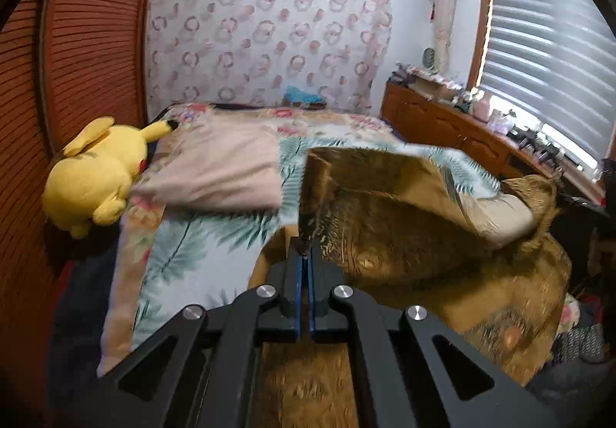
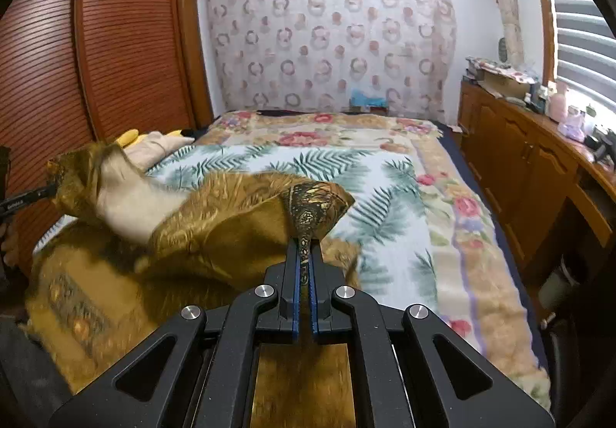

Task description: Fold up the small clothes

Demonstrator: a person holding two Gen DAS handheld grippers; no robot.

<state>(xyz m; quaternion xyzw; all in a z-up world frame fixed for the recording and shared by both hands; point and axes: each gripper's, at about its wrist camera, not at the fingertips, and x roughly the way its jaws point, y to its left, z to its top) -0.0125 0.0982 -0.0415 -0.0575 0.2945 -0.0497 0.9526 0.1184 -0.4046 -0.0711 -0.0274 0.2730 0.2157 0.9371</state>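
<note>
A golden-brown patterned garment (image 1: pixel 415 235) with a pale lining lies on the near part of the bed, its far edge lifted off the bedspread. My left gripper (image 1: pixel 305 254) is shut on one raised corner of it. In the right wrist view the same garment (image 2: pixel 215 231) is blurred, and my right gripper (image 2: pixel 305 254) is shut on its other corner, a dark patterned tip that sticks up between the fingers. The left gripper (image 2: pixel 48 191) shows at the far left of that view, pinching the other raised corner.
The bed (image 2: pixel 404 197) carries a fern-and-flower bedspread. A pinkish pillow (image 1: pixel 215 174) and a yellow plush toy (image 1: pixel 96 178) lie at its left side, next to a slatted wooden wardrobe (image 2: pixel 115 43). A wooden sideboard (image 2: pixel 539 166) with small items runs along the right under the window.
</note>
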